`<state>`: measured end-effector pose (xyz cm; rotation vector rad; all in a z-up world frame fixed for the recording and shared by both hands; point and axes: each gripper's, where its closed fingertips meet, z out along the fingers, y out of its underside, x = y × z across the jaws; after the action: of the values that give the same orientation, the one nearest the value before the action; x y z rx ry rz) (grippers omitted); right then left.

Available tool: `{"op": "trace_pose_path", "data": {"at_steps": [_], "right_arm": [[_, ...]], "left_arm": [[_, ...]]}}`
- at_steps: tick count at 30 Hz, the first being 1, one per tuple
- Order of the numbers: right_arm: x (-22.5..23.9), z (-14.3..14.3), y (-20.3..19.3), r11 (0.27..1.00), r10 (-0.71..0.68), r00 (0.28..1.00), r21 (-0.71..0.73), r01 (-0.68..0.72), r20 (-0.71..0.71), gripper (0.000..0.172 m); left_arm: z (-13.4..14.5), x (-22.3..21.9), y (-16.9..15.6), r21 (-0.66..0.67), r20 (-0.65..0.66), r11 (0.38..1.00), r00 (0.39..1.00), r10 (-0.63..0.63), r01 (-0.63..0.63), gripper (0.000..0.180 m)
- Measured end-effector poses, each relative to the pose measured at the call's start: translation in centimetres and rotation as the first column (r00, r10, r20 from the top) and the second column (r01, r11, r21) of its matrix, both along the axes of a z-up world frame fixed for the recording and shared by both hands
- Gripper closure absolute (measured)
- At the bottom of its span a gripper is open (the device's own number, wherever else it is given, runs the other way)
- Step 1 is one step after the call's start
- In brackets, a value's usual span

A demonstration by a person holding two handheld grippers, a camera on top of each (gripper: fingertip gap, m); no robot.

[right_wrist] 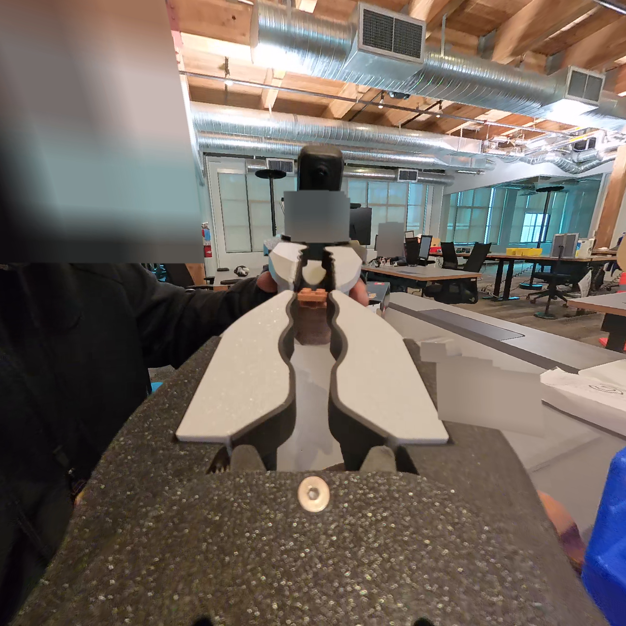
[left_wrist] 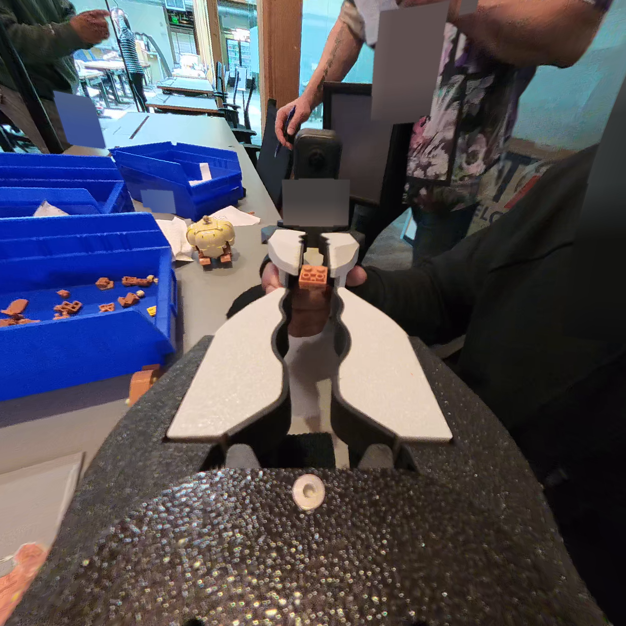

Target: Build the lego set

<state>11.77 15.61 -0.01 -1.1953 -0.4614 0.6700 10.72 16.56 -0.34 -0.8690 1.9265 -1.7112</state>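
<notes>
Between both tool tips, L view: orange brick (left_wrist: 313, 276), studs up, long axis across the jaws; left gripper (left_wrist: 311, 293) and right gripper (left_wrist: 313, 267) both clamped on it, over grey table (left_wrist: 216, 291) w/ blue bins (left_wrist: 84, 257).
R view: right gripper (right_wrist: 312, 306) pinching the same brick (right_wrist: 312, 296), studs up; open office, exposed ducts (right_wrist: 338, 130).

- I see a silver air duct (right_wrist: 338, 57) running under timber ceiling beams (right_wrist: 305, 91).
- Below the duct, tall windows (right_wrist: 481, 213) let in pale light.
- Beneath those, long desks (right_wrist: 420, 274) and black office chairs (right_wrist: 548, 281) stand on wood floor (right_wrist: 528, 313).
</notes>
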Motion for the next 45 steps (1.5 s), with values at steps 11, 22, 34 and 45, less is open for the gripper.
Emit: {"op": "trace_pose_path", "data": {"at_steps": [11, 22, 34, 45], "right_arm": [[-0.5, -0.2, -0.1, 1.000, 0.021, 1.000, 0.003, -0.021, 0.018, 0.156], [-0.3, -2.0, 1.3, 0.996, -0.050, 0.989, -0.072, 0.061, 0.139, 0.156], [-2.5, -11.6, 8.2, 0.844, 0.233, 0.767, -0.516, 0.146, 0.598, 0.139], [-1.2, -16.8, 9.5, 0.721, 0.231, 0.717, -0.610, 0.327, 0.658, 0.137]], "left_arm": [[-0.6, 0.9, -1.5, -0.075, -0.009, 0.997, 1.000, -0.005, 0.004, 0.160], [-0.4, 0.5, 0.7, -0.007, 0.016, 0.998, 0.998, 0.057, -0.057, 0.164], [0.1, -0.9, 9.8, 0.009, 0.038, 0.957, 0.956, 0.291, -0.291, 0.164], [-0.4, -1.0, 10.0, 0.035, 0.030, 0.956, 0.956, 0.292, -0.293, 0.165]]}}
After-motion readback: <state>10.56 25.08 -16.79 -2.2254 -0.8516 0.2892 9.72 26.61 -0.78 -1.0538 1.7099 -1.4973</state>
